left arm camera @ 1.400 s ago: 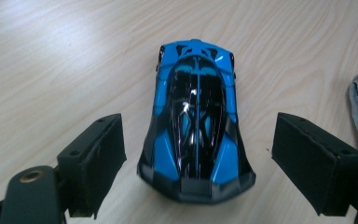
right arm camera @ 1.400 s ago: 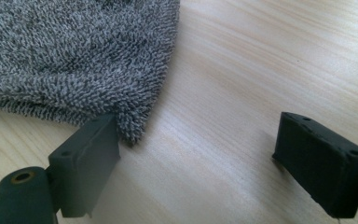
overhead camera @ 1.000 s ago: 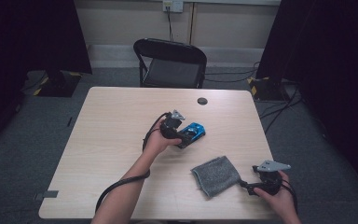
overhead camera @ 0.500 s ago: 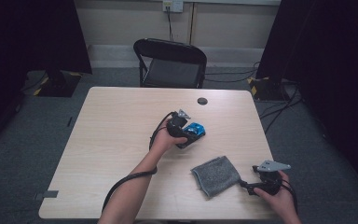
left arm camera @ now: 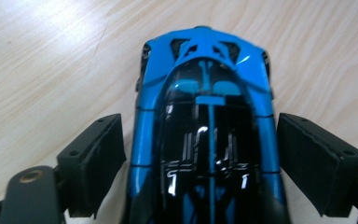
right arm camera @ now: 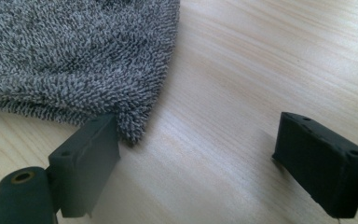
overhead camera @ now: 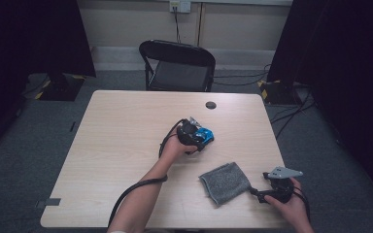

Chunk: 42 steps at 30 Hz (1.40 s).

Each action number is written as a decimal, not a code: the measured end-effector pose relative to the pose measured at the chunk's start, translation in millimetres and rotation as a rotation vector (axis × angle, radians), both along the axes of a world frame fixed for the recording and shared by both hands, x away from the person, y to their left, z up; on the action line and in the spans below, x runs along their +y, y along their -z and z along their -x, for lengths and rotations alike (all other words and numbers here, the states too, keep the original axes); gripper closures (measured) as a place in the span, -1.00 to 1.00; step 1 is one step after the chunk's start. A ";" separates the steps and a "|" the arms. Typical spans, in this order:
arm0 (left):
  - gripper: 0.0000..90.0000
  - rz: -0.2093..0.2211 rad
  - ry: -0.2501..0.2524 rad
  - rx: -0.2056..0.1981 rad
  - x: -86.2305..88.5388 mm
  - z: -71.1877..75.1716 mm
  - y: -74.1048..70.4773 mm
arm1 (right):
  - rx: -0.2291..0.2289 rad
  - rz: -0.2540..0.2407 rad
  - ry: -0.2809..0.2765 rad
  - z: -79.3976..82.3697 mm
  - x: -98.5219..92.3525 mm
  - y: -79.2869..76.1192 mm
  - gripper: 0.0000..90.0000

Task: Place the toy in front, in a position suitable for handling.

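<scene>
The left gripper (overhead camera: 200, 137) sat over the blue toy car (overhead camera: 206, 136) just right of the table's (overhead camera: 121, 131) centre, its jaws spread to either side of the car with a gap on each side, gripping nothing. At about five o'clock from the car, the right gripper (overhead camera: 252, 191) rested with jaws wide open and empty, one pad (right arm camera: 86, 163) just touching a corner of the grey cloth (overhead camera: 223, 182).

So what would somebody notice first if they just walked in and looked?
Probably the shiny blue toy car near the middle of the wooden table, with the left gripper open around it, jaws on either side with a gap. Next, the fuzzy grey cloth near the table's front edge, where the right gripper sits open at its corner.
</scene>
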State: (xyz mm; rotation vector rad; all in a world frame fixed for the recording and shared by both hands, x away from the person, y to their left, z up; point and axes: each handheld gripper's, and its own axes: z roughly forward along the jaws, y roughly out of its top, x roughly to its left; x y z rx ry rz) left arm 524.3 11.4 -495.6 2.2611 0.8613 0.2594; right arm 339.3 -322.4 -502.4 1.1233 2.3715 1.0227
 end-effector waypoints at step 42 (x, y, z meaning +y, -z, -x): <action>-0.37 -0.089 0.021 0.023 -3.6 3.6 -13.9 | 0.000 0.000 0.000 0.0 0.0 0.0 -0.71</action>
